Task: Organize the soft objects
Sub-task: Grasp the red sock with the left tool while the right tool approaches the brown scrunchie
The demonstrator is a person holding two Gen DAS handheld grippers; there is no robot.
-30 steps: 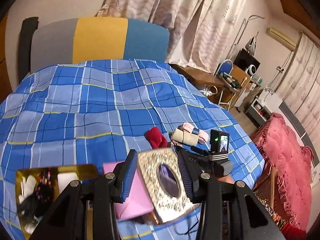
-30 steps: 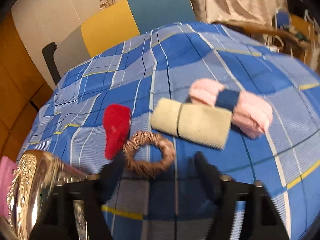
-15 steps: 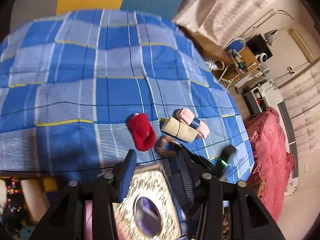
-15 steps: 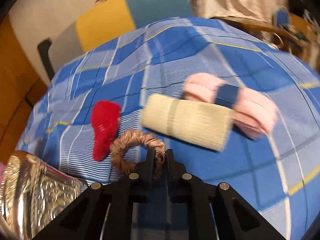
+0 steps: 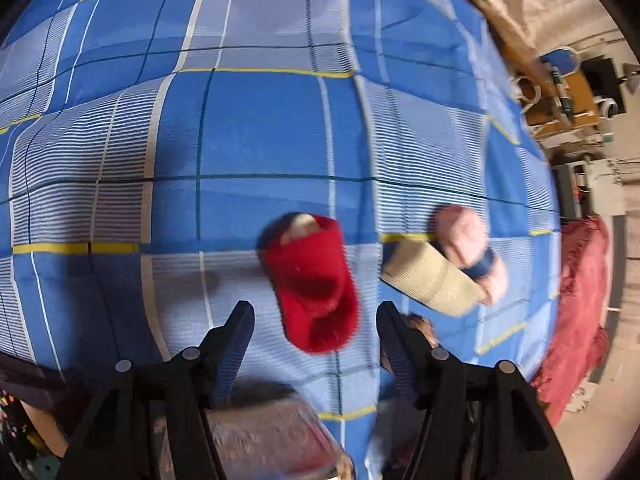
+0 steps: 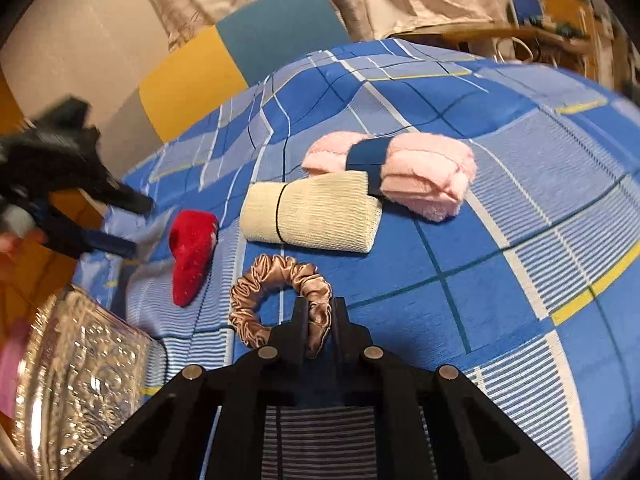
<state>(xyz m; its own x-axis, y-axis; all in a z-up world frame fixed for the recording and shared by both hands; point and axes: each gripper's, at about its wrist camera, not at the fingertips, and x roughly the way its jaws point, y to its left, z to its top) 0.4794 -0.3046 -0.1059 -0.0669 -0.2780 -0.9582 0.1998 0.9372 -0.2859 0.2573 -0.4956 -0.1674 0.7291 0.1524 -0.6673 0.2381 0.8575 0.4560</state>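
Note:
A red fuzzy sock (image 5: 312, 280) lies on the blue plaid bedspread (image 5: 260, 128). My left gripper (image 5: 313, 312) points down over its near end. Its jaws are opening, with the sock's near end between them and untouched. To the right lie a beige rolled cloth (image 5: 432, 284) and a pink fluffy roll (image 5: 468, 240) with a navy band. In the right wrist view my right gripper (image 6: 318, 312) is shut on the near side of a tan satin scrunchie (image 6: 276, 280). Beyond it are the red sock (image 6: 192, 252), the beige roll (image 6: 312, 212), the pink roll (image 6: 424, 172) and, at left, the left gripper (image 6: 132, 224).
A silver embossed box (image 6: 80, 380) sits at the bed's near left, with something pink (image 6: 8, 368) beside it. A grey, yellow and teal headboard (image 6: 224, 64) and curtains stand behind the bed. A desk (image 5: 572, 96) and a red fluffy throw (image 5: 580, 304) are off the bed's right side.
My left gripper tipped down from over the silver box to the red sock and spread its jaws wider. My right gripper shut on the scrunchie and shifted slightly with it.

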